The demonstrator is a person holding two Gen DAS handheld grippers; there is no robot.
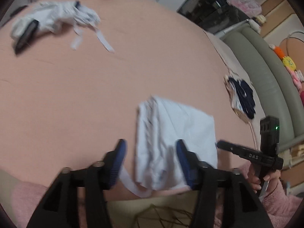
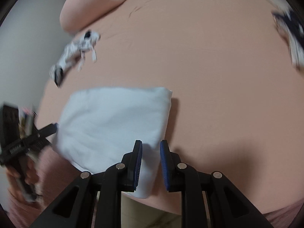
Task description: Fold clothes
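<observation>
A folded pale blue garment (image 1: pixel 171 133) lies on the pink bed sheet (image 1: pixel 95 95) near the front edge. It also shows in the right wrist view (image 2: pixel 114 121). My left gripper (image 1: pixel 151 148) is open, its jaws on either side of the garment's near end, above it. My right gripper (image 2: pixel 151 148) is open over the garment's near right corner, with a narrow gap between the pads. The right gripper also shows in the left wrist view (image 1: pixel 224 145) beside the garment's right edge. The left gripper shows in the right wrist view (image 2: pixel 51 128) at the garment's left edge.
A crumpled white garment (image 1: pixel 55 19) with loose straps lies at the far left of the bed, also in the right wrist view (image 2: pixel 76 51). A dark blue and white garment (image 1: pixel 241 98) lies at the right edge. A pink pillow (image 2: pixel 91 5) sits at the head. A grey bed frame (image 1: pixel 266 76) runs along the right.
</observation>
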